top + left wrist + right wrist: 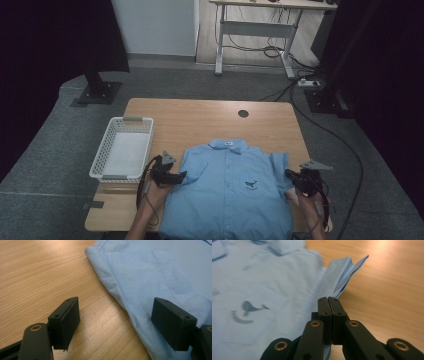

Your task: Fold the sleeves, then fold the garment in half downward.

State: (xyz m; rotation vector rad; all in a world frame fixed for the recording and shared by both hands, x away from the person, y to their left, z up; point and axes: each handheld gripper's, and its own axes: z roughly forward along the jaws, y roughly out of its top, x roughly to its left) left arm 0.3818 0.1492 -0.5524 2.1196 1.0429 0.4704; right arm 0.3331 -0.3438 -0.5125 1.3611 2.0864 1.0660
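Observation:
A light blue short-sleeved shirt (230, 195) lies face up on the wooden table (200, 120), collar away from me, with a small whale print on the chest (249, 307). My left gripper (181, 176) is open at the shirt's left edge. In the left gripper view (116, 302) one jaw stands over bare wood and the other over the blue cloth (150, 277), with nothing pinched. My right gripper (288, 174) is at the shirt's right side, its jaws (328, 298) pressed together on the edge of the right sleeve (342, 272), which stands up a little from the table.
A white perforated basket (100, 157) sits on the table's left side, beside my left hand. A round cable hole (243, 113) is near the far edge. Beyond the table there are a desk frame (255, 30), floor cables and a power strip (309, 83).

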